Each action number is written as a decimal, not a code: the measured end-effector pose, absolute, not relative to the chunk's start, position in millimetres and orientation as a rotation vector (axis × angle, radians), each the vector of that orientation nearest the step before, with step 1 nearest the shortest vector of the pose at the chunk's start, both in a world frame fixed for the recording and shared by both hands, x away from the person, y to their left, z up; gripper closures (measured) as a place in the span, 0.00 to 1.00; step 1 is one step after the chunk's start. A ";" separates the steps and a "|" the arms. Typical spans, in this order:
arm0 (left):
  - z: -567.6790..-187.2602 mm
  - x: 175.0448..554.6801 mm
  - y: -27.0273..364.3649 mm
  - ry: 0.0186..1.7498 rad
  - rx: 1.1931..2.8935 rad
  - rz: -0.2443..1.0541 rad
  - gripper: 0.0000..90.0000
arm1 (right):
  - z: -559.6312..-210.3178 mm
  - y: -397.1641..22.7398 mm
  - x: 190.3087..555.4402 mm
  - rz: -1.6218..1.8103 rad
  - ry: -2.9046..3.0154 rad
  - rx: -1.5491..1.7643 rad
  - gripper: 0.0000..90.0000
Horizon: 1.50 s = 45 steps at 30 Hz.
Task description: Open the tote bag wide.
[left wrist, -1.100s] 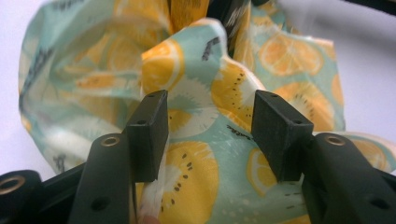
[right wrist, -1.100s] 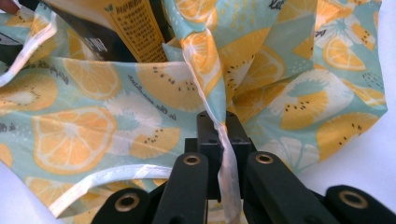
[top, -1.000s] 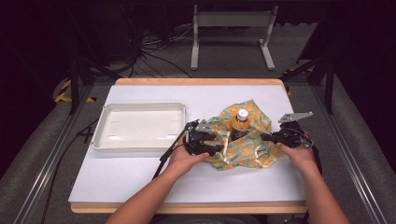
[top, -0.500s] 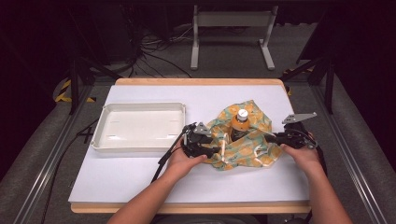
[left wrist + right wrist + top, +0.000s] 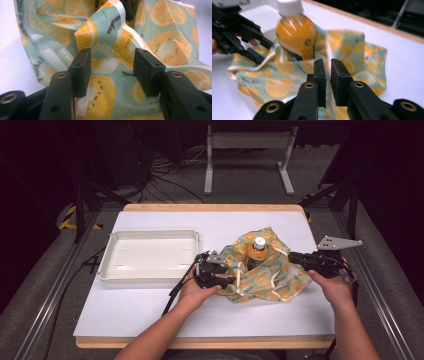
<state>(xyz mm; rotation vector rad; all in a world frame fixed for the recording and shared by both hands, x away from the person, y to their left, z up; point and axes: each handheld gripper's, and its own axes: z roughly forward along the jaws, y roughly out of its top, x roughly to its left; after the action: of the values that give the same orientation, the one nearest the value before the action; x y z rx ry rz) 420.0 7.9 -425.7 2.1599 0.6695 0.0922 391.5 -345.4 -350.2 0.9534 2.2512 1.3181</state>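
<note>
High view looks down on the surface [image 5: 150, 315]; both gripper views sit close, sharing the cloth [image 5: 270, 275].

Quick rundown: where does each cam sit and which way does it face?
High view: above the person's side, facing forward and down on the table; forearms, left gripper, right gripper, tray.
Left gripper view: on that gripper, looking along its spread jaws over the citrus-print cloth.
Right gripper view: on that gripper, looking along its nearly closed jaws toward the orange bottle and the left gripper.
Shared: cloth in all three; bottle in high and right gripper views.
</note>
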 end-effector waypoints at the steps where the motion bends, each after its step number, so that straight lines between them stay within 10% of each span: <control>1: -425.5 420.1 7.9 0.670 2.159 0.092 0.55 | -347.2 -341.2 389.8 1.326 2.237 0.930 0.94; 32: -422.9 420.0 6.4 0.656 2.142 0.058 0.56 | -378.7 -293.8 433.3 1.171 2.352 1.006 0.99; 45: -425.7 422.5 6.5 0.664 2.146 0.050 0.55 | -404.0 -293.9 425.1 1.016 2.436 0.994 0.67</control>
<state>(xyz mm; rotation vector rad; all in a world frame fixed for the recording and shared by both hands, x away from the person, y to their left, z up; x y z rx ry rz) 422.5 6.5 -425.7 2.1457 0.6642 0.0497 425.1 -293.9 -404.0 0.9943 2.4365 1.0155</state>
